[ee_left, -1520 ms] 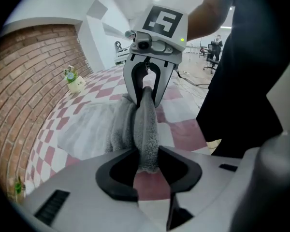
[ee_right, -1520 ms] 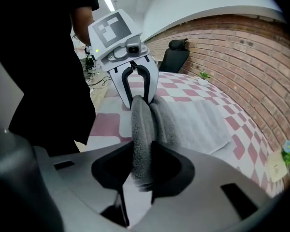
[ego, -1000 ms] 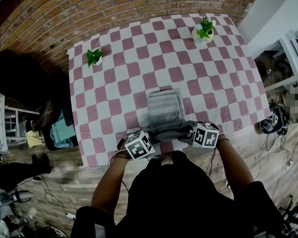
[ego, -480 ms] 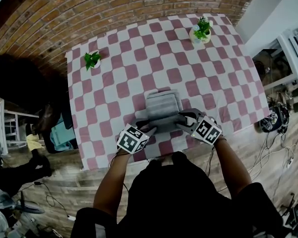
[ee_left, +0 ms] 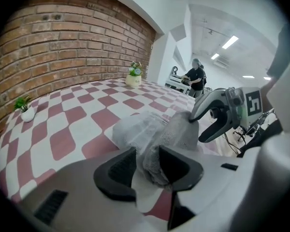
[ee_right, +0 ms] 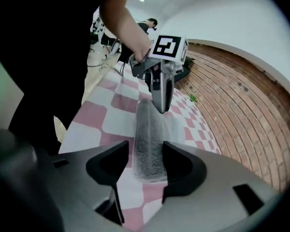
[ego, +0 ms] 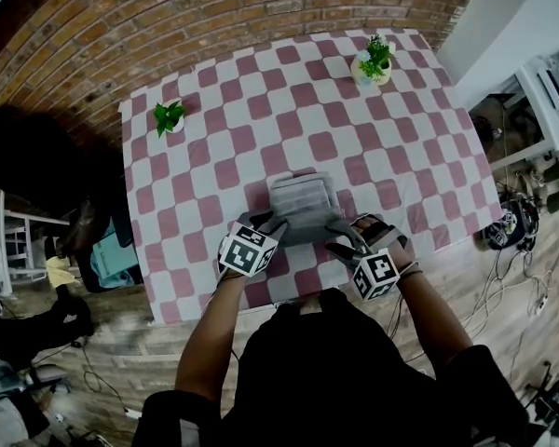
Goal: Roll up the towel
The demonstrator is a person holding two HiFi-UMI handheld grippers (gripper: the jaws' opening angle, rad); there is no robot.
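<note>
A grey towel (ego: 301,203) lies on the checked table (ego: 214,156) near its front edge, its near part rolled into a thick roll (ee_left: 160,133). My left gripper (ego: 264,225) is at the roll's left end, and in the left gripper view my left gripper (ee_left: 147,161) is shut on that end. My right gripper (ego: 341,242) is at the right end. Its jaws are opening around the roll's end (ee_right: 149,141), with a gap showing beside the left pad. The left gripper (ee_right: 160,83) shows at the roll's far end, as the right gripper (ee_left: 213,114) does in the left gripper view.
Two small potted plants stand at the far side of the table, one at the left (ego: 170,116) and one at the right (ego: 374,59). A brick wall (ego: 168,17) runs behind the table. The person's body is close against the front edge.
Both grippers have rolled their wrists and pushed the roll a little farther up the towel. The left gripper shifted along the table; the right gripper's jaws have widened.
</note>
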